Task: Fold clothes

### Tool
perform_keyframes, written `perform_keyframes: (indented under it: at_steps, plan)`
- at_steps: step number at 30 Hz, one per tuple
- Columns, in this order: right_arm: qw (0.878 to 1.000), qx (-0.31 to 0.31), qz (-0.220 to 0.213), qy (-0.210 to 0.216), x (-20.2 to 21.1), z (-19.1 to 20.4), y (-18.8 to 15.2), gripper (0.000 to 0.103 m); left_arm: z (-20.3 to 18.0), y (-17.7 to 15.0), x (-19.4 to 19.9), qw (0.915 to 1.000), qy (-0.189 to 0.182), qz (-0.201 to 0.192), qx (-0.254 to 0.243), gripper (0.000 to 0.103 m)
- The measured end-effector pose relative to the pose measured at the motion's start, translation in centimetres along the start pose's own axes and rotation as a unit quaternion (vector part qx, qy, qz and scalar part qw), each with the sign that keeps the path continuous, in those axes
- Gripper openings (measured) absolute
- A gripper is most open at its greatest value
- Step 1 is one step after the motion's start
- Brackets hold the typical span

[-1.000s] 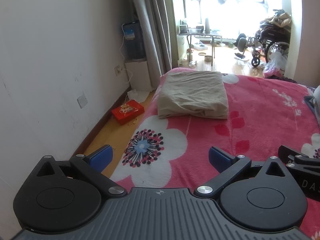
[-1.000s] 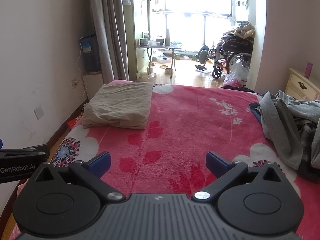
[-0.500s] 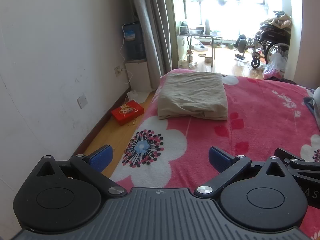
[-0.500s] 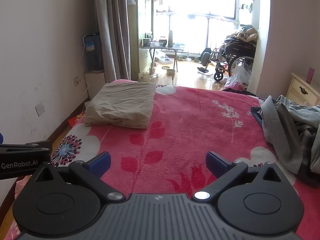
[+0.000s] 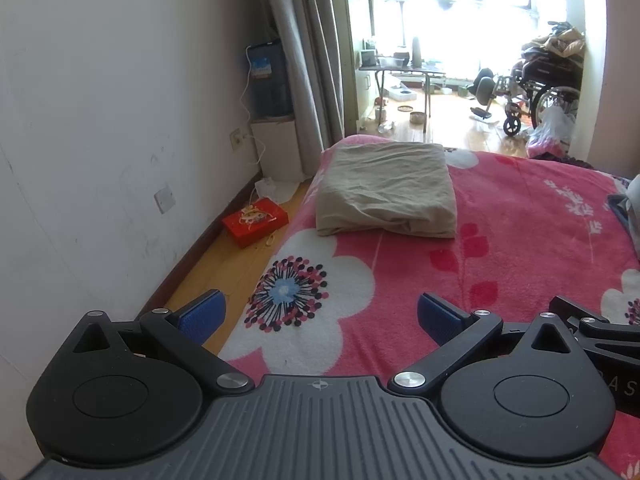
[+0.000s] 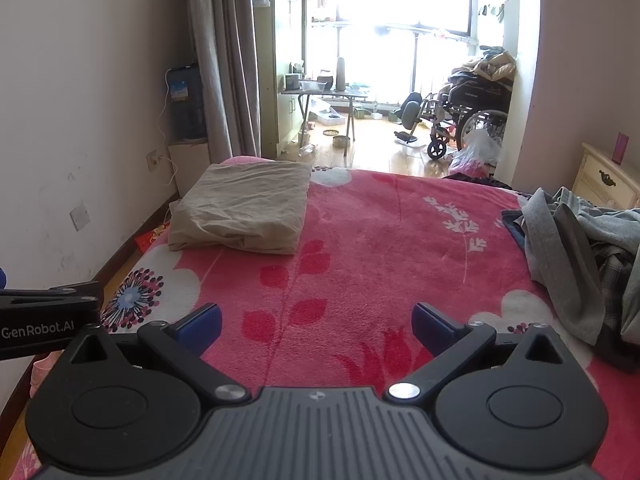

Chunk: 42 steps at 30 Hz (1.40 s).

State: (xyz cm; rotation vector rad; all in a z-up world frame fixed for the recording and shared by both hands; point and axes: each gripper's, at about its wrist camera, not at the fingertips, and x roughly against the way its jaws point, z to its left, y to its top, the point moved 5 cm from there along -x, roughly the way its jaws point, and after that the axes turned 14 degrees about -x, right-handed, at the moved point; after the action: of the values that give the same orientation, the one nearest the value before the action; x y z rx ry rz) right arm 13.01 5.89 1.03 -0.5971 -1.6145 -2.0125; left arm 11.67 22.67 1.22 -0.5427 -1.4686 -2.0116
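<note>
Both claws held low over the near end of the bed (image 6: 360,240), side by side, pointing along it toward the bright window. Left claw (image 5: 318,314) spread wide, nothing between its blue pads, hanging over the bed's left edge with bare floor under its left finger. Right claw (image 6: 316,322) likewise spread wide and empty, over the pink blanket's middle.

Unfolded clothes (image 6: 580,248) heaped at the bed's right side: grey fabric draped over something dark and checked, well apart from both claws. Seen from the right wrist, ahead and sharply to the right, the nearest grey flap hanging down just beyond the right finger's side. Seen from the left wrist, only a sliver at the far right rim (image 5: 632,204), with the right claw's body in between. So the right claw judged clearly nearer; the left would have to cross over.

Heap's long run roughly along the bed's length, from near corner toward the nightstand (image 6: 604,180); no single garment's outline told apart.

Folded beige cloth (image 5: 386,192) at the far left corner, flat and squared, ahead of the left claw but well off, looking finished.

Likely next: swing right, take the nearest grey flap, drag it onto the open pink middle. Risk: pulling several tangled pieces at once.
</note>
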Motion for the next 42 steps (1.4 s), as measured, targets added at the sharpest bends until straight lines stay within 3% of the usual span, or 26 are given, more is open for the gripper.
perform_keyframes:
  at_steps: [42]
  plan:
    - [1.000,-0.001,0.014,-0.011,-0.67,-0.22,-0.45,0.103,0.03,-0.43,-0.26,1.0000,-0.004,0.009,0.004,0.103]
